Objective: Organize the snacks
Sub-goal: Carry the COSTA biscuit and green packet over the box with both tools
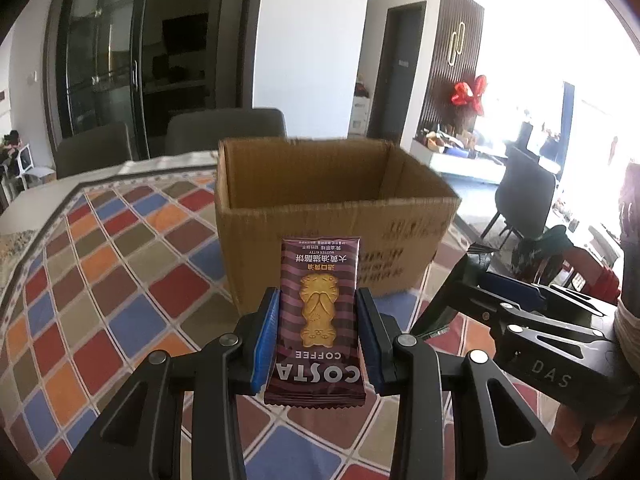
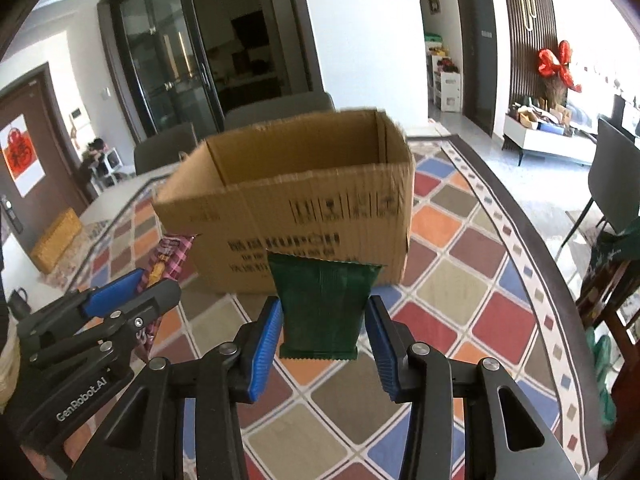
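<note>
Left wrist view: left gripper (image 1: pixel 318 334) clamped on brown Costa Coffee biscuit packet (image 1: pixel 316 320), blue pads (image 1: pixel 266 344) pressed flat against both long edges. Packet held above checked tablecloth (image 1: pixel 112 280), lettering upside down toward camera, cat-shaped biscuit printed mid-wrapper. Open cardboard box (image 1: pixel 320 216) straight ahead beyond packet, flaps up, interior floor hidden below near wall. Right gripper (image 1: pixel 480 296) seen at right edge, side-on, dark green sliver between its fingers; part of a hand (image 1: pixel 592 436) at its handle. Two grey chairs (image 1: pixel 224 130) behind table.

Right wrist view: right gripper (image 2: pixel 324 330) around green snack packet (image 2: pixel 324 308), packet raised off cloth, crimped bottom edge toward camera. Left pad (image 2: pixel 266 344) against packet's edge; right pad looks slightly off the wrapper lower down, possibly fisheye distortion, contact there not certain. Packet not resting on anything else, so counted as gripped. Same box (image 2: pixel 304 208) ahead, printed side facing, standing on tablecloth (image 2: pixel 460 280). Left gripper (image 2: pixel 132 292) at lower left, brown packet (image 2: pixel 168 260) partly visible between its fingers and near box's left corner. Red bow (image 2: pixel 554 66) on slatted wall panel, far right.
</note>
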